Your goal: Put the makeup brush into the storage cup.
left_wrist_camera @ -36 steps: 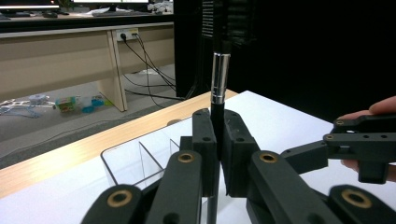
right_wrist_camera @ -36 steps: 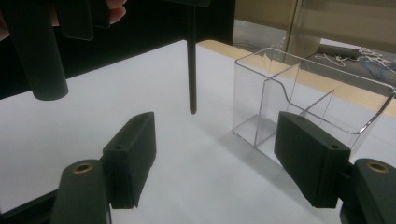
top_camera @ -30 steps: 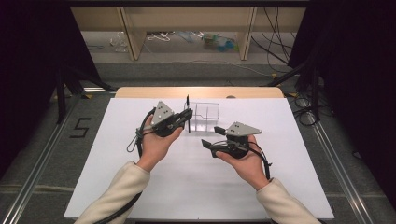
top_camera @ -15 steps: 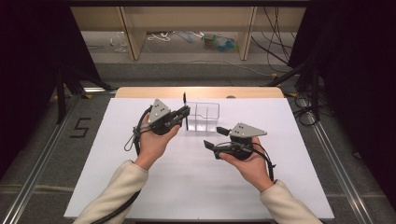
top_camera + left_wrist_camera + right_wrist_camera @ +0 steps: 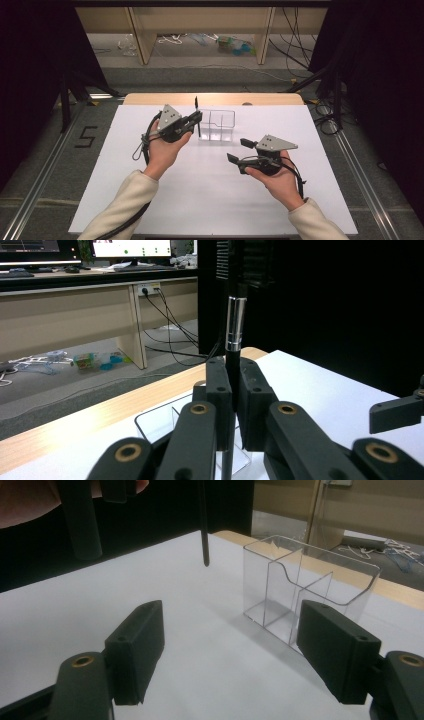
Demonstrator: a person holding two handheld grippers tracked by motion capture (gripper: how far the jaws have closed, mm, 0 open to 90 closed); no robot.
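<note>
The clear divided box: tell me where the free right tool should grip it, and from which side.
Grip the clear divided box by one thin upright outer wall, coming from above with one jaw inside a compartment and one outside. It stands upright, open at the top. The right tool is open; the left tool, shut on the pen, crowds the box's left side.

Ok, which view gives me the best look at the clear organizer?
The right gripper view: the clear organizer sits close, dividers and empty compartments plain. The high view shows it small beside the pen. The left gripper view shows a corner behind the gripper.
</note>
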